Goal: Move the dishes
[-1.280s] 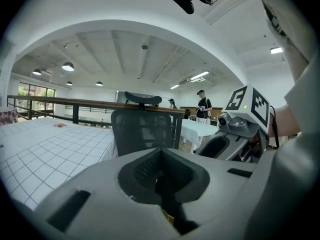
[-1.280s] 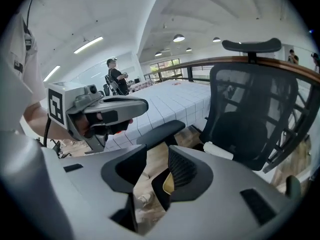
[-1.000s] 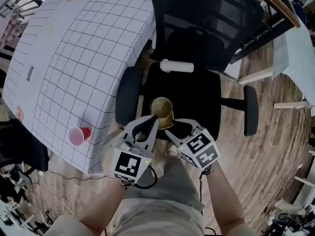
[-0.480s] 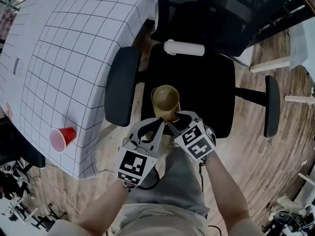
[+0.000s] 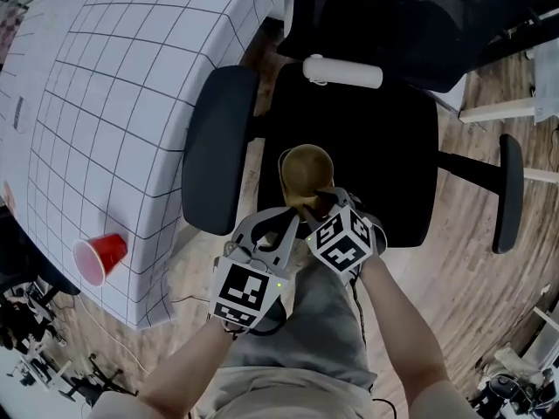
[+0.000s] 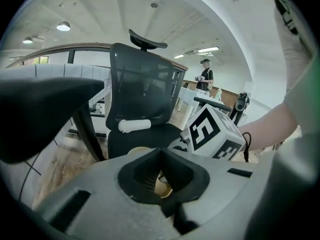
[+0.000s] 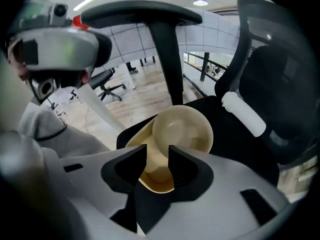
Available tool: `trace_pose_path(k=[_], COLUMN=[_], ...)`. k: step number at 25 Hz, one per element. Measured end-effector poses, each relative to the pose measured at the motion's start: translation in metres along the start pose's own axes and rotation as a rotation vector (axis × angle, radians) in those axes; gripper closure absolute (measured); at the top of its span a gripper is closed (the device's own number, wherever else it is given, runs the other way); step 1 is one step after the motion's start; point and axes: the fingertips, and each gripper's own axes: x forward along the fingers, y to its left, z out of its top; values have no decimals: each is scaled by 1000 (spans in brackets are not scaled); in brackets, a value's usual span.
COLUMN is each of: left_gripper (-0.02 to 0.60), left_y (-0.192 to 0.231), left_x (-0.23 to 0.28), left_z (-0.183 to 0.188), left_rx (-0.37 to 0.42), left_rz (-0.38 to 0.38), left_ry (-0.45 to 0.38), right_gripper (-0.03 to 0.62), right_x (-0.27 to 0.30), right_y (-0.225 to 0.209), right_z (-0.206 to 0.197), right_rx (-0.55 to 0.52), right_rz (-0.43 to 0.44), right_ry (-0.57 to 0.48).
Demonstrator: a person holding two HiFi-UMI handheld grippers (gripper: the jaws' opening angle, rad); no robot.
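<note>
The right claw (image 5: pixel 316 206) is clamped on the near rim of a tan bowl (image 5: pixel 306 168), holding it over the seat of a black office chair (image 5: pixel 389 147). The bowl's wall sits between its two jaws. Just left of it, the left claw (image 5: pixel 286 221) has its jaws drawn together on nothing, tips close to the bowl. A white roll (image 5: pixel 342 71) lies at the far edge of the seat. To the left, a red cup (image 5: pixel 98 257) lies on the grid-clothed bench (image 5: pixel 105 103).
</note>
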Motion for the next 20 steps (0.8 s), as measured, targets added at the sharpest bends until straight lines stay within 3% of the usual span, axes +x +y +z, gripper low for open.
trace_pose_path(k=[8,10,20], left_gripper=[571,570,571], left_y=[11,10,2], left_x=[0,1,-12], left_z=[-16,-18,-16], left_rx=[-27,-23,-1], left_rz=[17,3,-27], left_ry=[13,21,49], right_gripper=[464,513,568], right_x=[25,29,-13], right_y=[0,-1,4], right_z=[-5,-4,32], right_rx=[-159,-176,-8], right_rz=[-67,-78,-19], right_ry=[59,62,-63])
